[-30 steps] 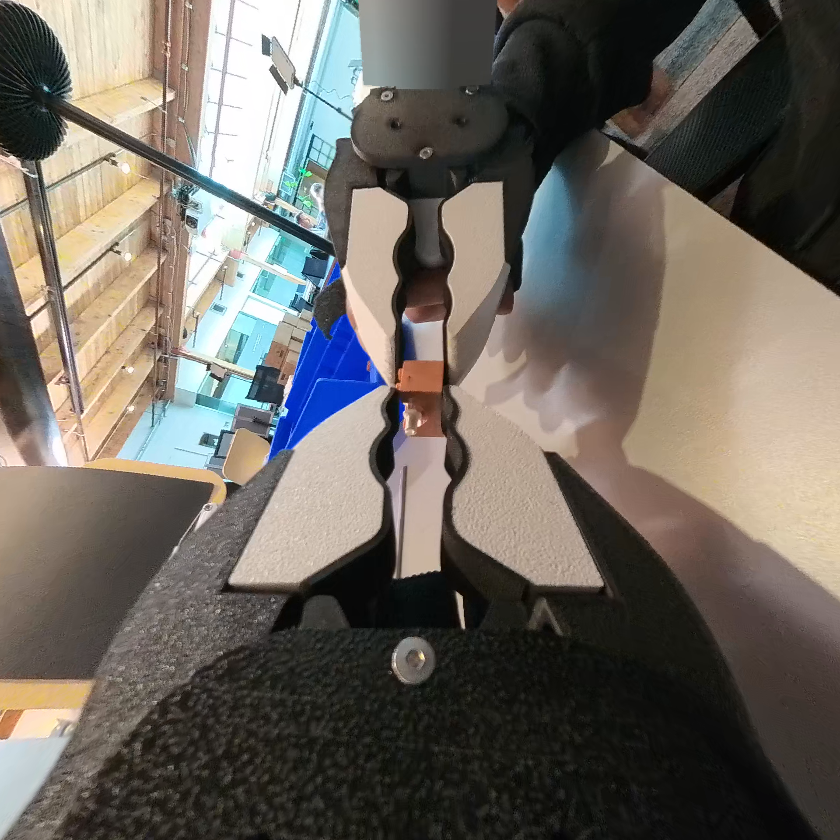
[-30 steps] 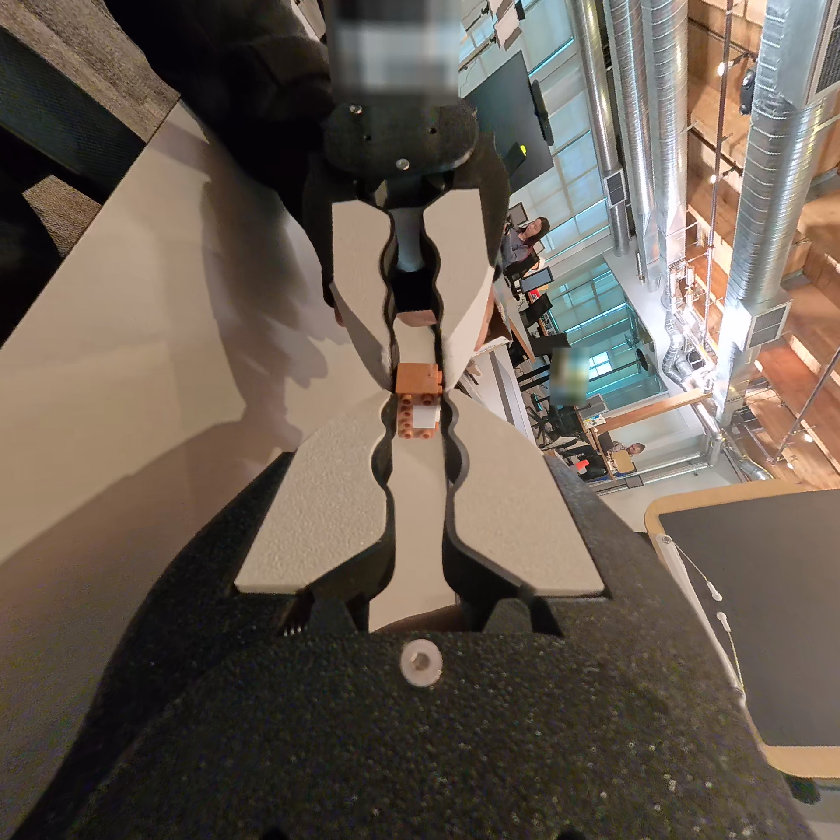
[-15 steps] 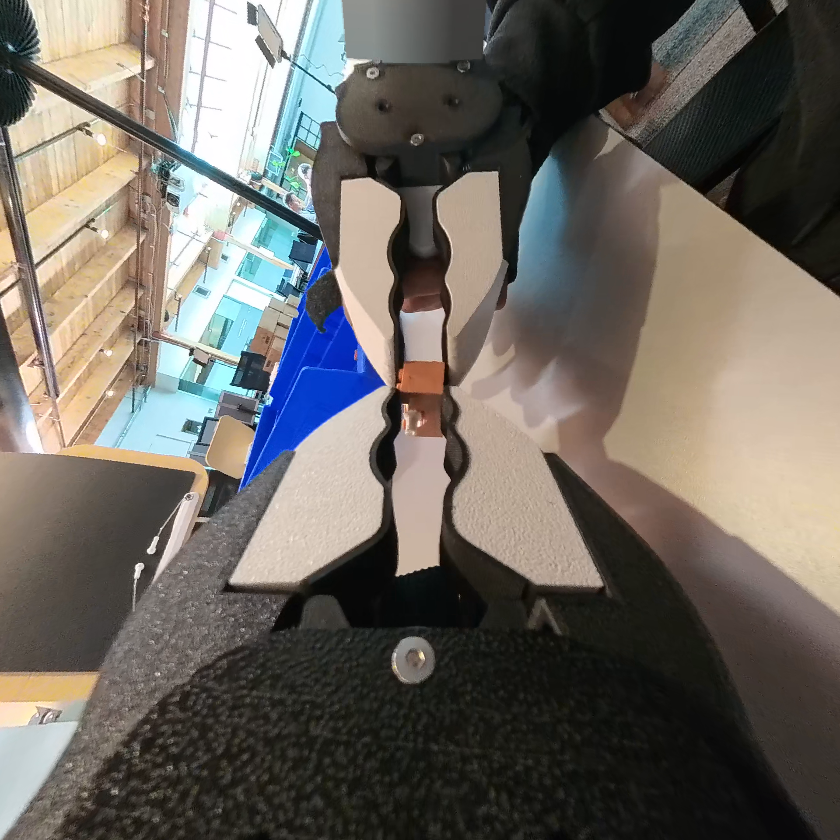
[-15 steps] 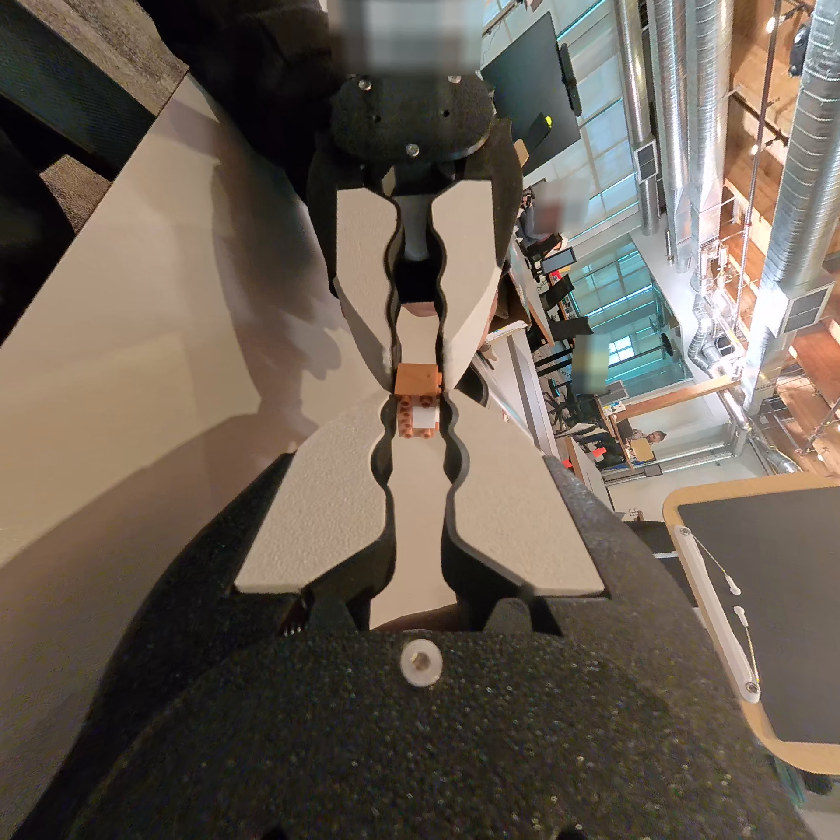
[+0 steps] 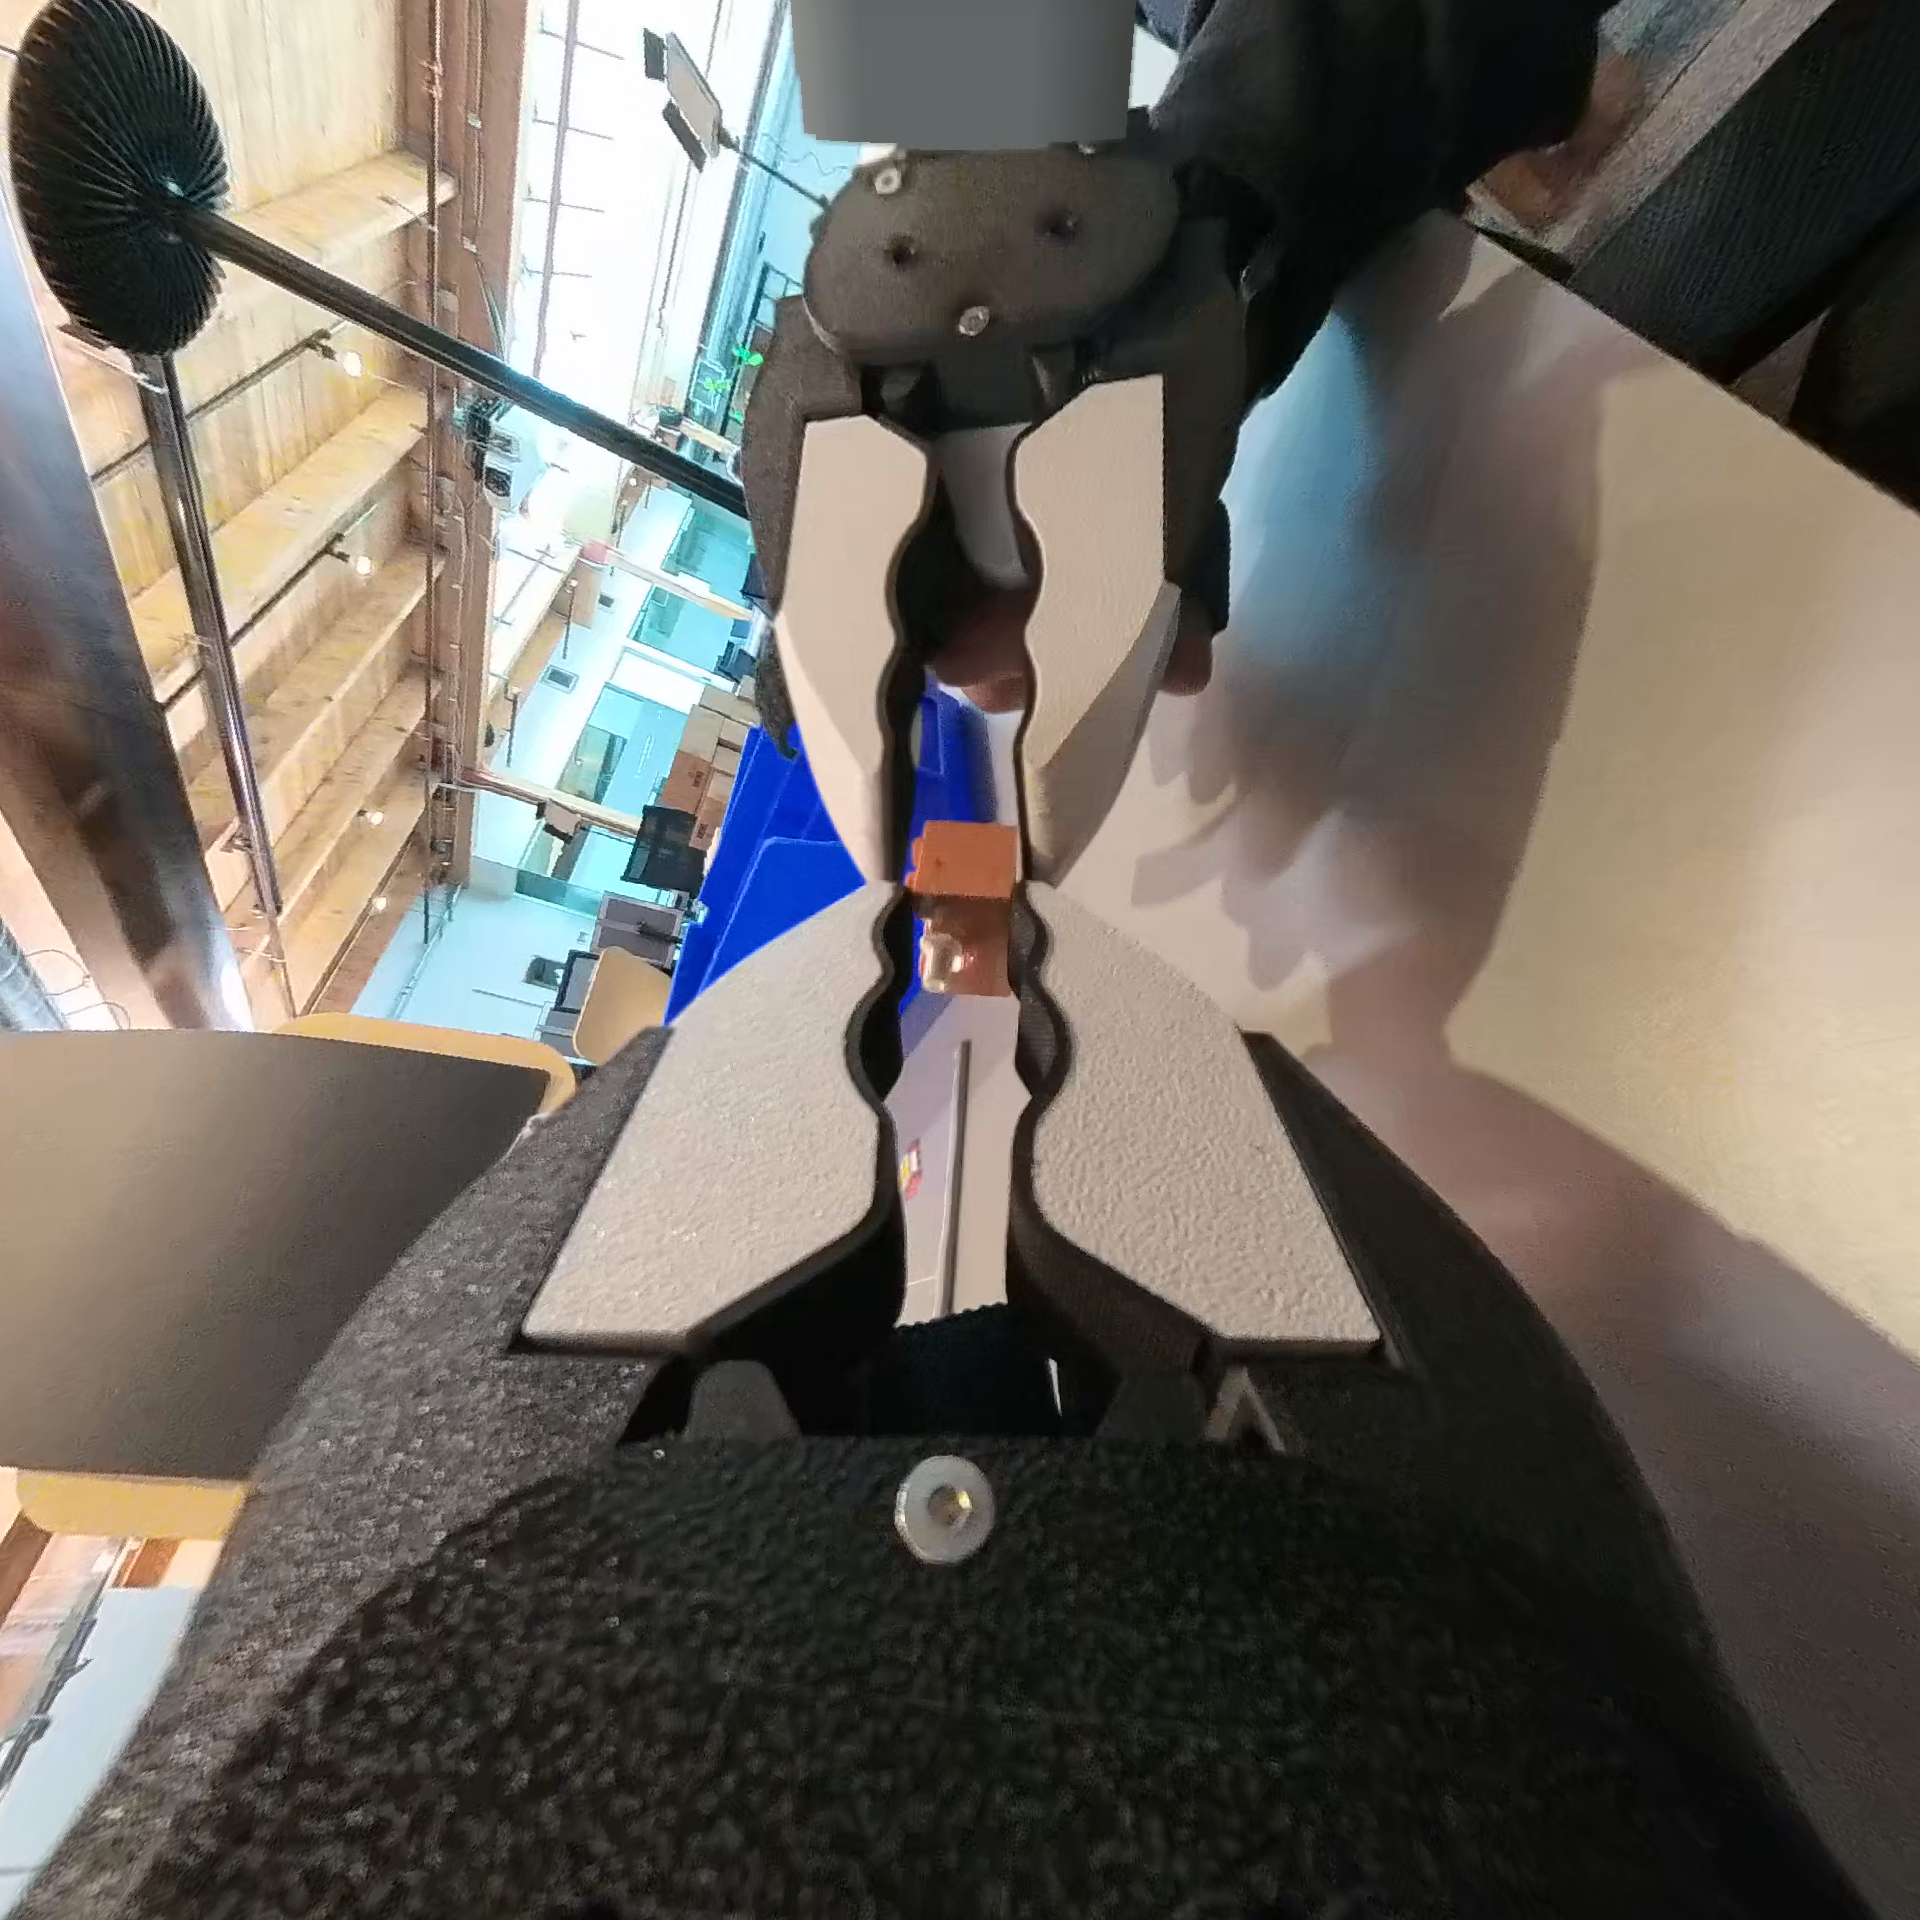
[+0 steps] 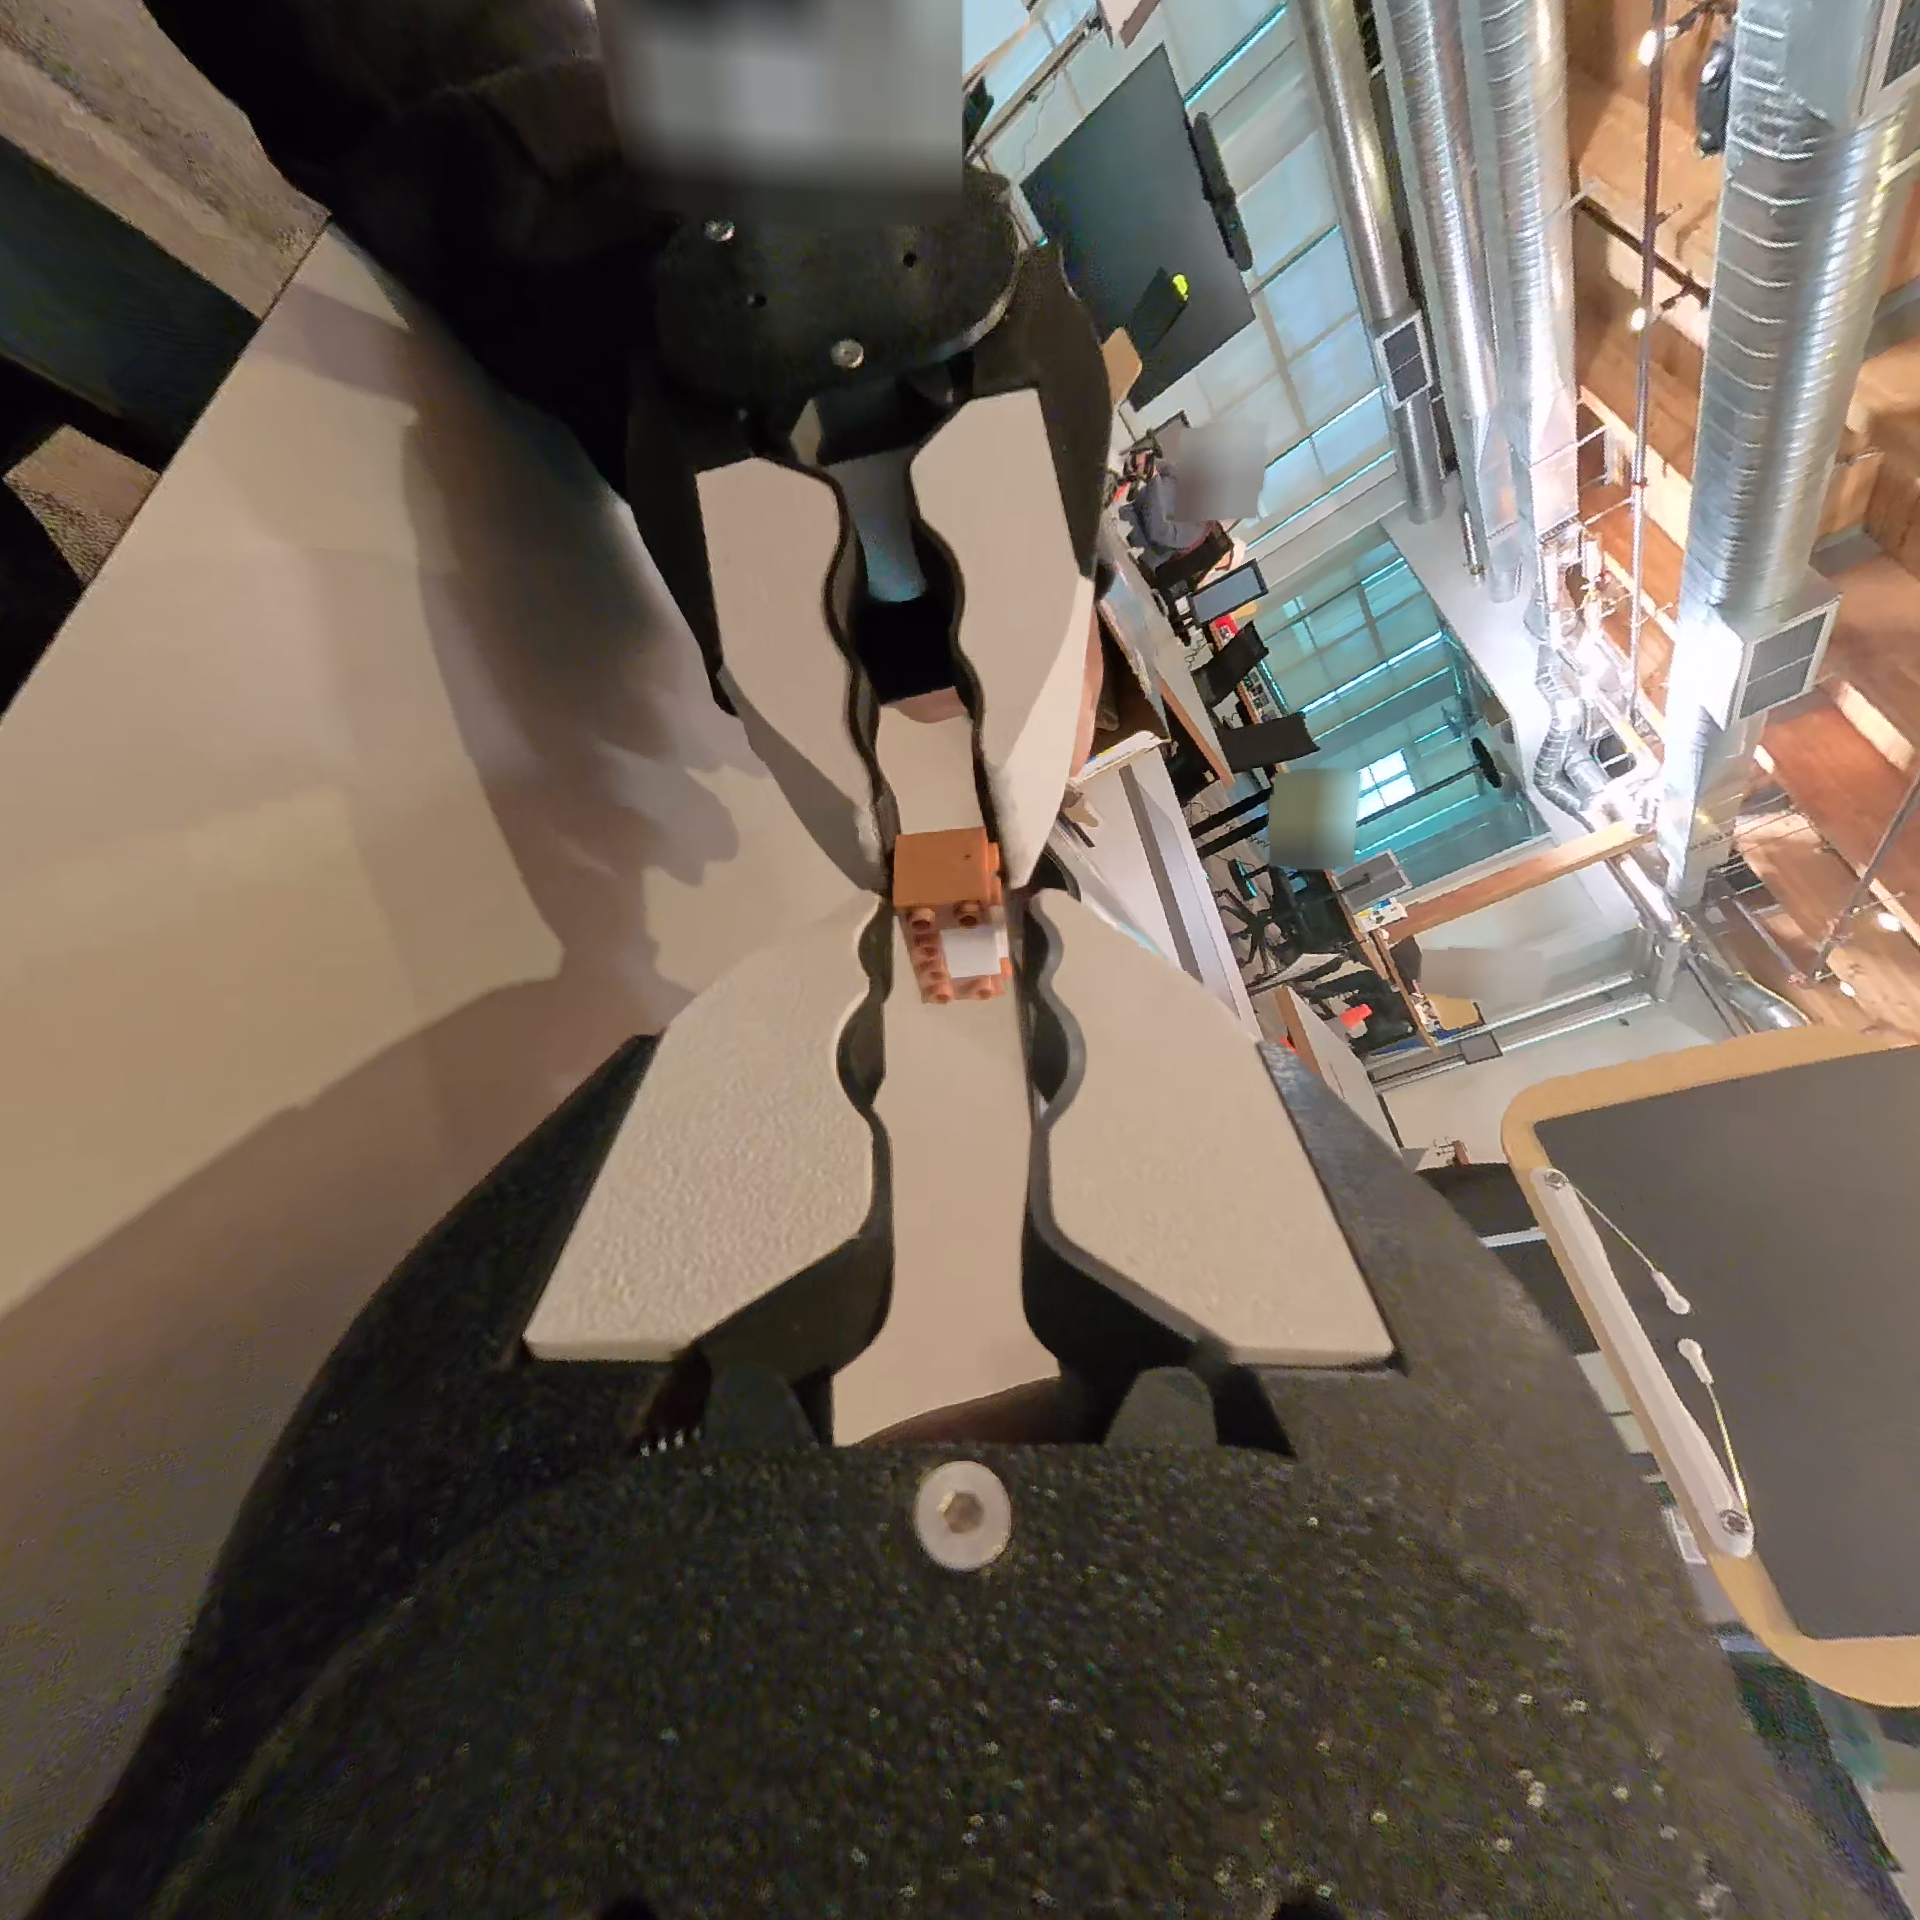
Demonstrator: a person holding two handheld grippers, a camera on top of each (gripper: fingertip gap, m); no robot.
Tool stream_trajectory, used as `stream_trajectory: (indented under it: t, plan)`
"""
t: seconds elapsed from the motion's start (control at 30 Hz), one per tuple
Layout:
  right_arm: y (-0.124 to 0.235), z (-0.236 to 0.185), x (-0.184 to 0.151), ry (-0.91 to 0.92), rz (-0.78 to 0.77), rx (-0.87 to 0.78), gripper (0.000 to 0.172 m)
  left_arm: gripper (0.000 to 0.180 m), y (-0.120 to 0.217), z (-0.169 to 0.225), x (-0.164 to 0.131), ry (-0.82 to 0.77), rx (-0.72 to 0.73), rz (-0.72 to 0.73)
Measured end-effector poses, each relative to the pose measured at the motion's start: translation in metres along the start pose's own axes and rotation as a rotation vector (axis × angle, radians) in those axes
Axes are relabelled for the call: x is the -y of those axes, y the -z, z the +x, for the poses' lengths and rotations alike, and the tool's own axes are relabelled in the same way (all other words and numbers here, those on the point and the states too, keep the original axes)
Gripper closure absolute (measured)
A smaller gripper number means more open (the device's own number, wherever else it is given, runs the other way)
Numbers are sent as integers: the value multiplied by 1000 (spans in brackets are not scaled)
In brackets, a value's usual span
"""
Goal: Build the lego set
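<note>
The two grippers meet tip to tip above a pale tabletop [image 5: 1558,727], each blocking the other's view ahead. Between the tips is a small orange block [image 6: 940,868] joined to a studded orange plate [image 6: 935,982] that carries a white tile [image 6: 977,951]. The left gripper [image 5: 958,914] has its fingers clamped on the block, as the right wrist view shows. The right gripper [image 6: 956,914] has its fingers a little apart on either side of the plate, with a thin gap on each side. A dark-sleeved hand [image 5: 1351,125] is behind the right gripper. Farther off are blue bins [image 5: 790,862], black boards [image 6: 1766,1299], silver ducts [image 6: 1756,416] and timber walls
</note>
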State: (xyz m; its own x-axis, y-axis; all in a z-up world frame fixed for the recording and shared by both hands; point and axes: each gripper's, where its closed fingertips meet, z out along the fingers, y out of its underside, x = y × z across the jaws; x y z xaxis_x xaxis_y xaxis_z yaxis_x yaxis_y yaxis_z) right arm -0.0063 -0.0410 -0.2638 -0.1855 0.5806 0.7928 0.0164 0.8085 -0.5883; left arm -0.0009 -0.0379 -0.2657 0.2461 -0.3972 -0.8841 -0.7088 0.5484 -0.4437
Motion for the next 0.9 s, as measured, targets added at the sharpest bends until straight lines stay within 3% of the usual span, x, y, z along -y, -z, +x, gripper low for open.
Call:
stream_trajectory:
  t: [0.3,0.47,0.67,0.8,0.9]
  plan:
    - [-3,-2,-7,21,-43,0,142,163,2,-1,-1,-27,16,11]
    - [-7,-11,-28,-280,-126,152,129,163,3,0,-16,-165,52,-55]
    - [-13,-12,-15,-731,-58,327,121,163,1,9,-17,-279,51,-50]
    - [-20,-18,-21,-772,-111,355,132,163,-1,14,-17,-320,40,-46]
    - [-22,-13,-32,-705,-157,271,135,162,-1,12,-29,-314,58,-88]
